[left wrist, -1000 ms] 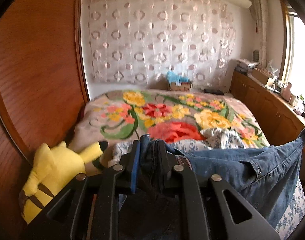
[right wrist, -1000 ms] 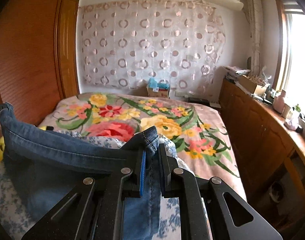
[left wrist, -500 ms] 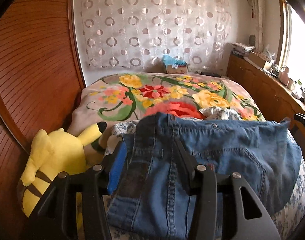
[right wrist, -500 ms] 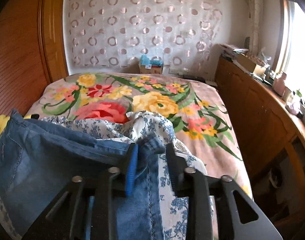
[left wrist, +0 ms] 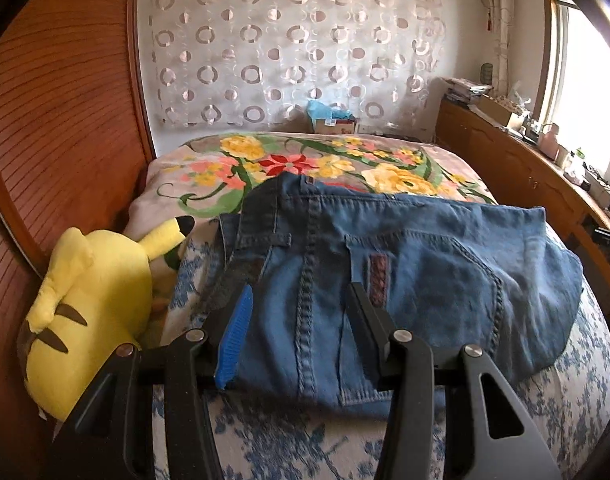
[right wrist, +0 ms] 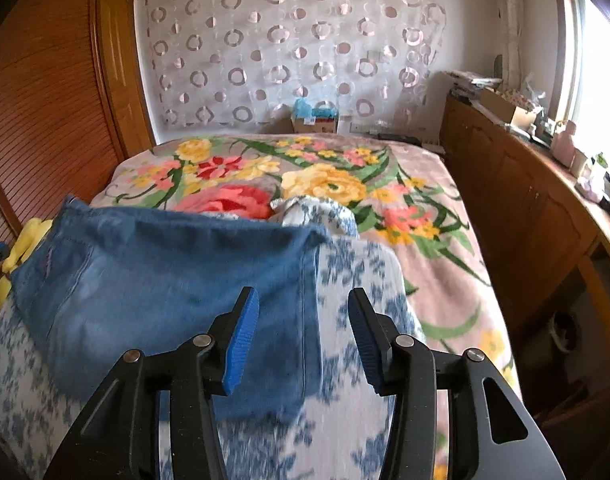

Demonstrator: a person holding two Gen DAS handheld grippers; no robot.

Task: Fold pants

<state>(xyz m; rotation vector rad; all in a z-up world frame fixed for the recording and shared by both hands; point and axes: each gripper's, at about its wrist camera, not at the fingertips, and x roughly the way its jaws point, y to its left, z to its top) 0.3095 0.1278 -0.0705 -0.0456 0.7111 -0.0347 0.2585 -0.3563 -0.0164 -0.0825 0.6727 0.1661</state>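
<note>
The yellow plush toy [left wrist: 93, 312] lies at the left edge of the bed, against the wooden wardrobe [left wrist: 61, 120], just beside the jeans but not on them.

The left gripper [left wrist: 301, 300] has its jaws spread. Denim lies below and between the fingers, but neither pad presses on it; the grip on the cloth is released.

The jeans [left wrist: 405, 272] lie on the blue-and-white floral sheet [left wrist: 565, 392] at the near end of the bed, in front of the flowered blanket [left wrist: 305, 164]. The waistband, a belt loop and a back pocket face up on the left side. The cloth is stacked in more than one layer and forms a compact, roughly rectangular bundle. No leg trails off the bed in either view. The far right corner bulges slightly and is not fully flat.

The right gripper [right wrist: 303, 320] is opening its jaws. The right-hand edge of the jeans [right wrist: 177, 272] runs between the fingers, and the pads stand clear of it on both sides.

Judgement of progress: the fold appears laid down and let go by both tools, so the main work looks done. What may remain is one more fold to reduce the bundle, or smoothing of the raised right corner. Whether the lower layers are aligned cannot be told, because the top layer hides them.
</note>
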